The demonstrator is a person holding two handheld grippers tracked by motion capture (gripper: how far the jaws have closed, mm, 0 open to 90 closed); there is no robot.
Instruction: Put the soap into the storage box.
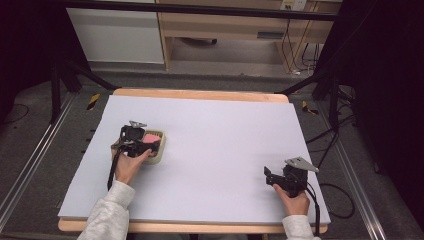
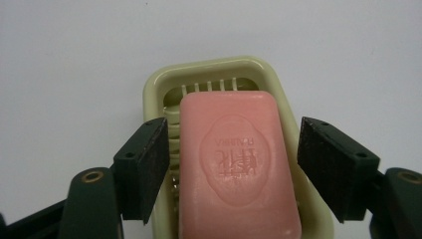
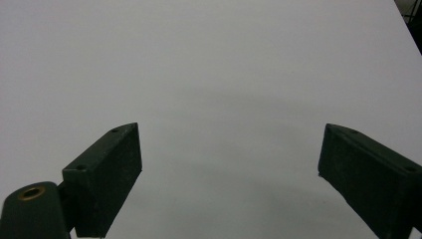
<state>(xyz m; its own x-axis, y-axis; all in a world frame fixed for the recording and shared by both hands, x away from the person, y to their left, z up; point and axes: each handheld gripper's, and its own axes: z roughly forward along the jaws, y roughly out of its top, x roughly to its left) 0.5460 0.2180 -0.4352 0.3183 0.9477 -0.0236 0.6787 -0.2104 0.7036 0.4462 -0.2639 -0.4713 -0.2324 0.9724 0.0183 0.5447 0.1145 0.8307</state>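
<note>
Our left gripper (image 2: 231, 172) stands open around the soap

We see the pink soap (image 2: 238, 169) lying in its pale dish (image 2: 211, 67), pads clear of it; our right gripper (image 3: 229, 174) spreads wide above bare table (image 3: 209, 59).

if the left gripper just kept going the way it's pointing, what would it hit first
Most likely the pink soap bar, which lies in the pale green soap dish between the open pads of the left gripper; neither pad touches it. Depth is hard to judge.
</note>
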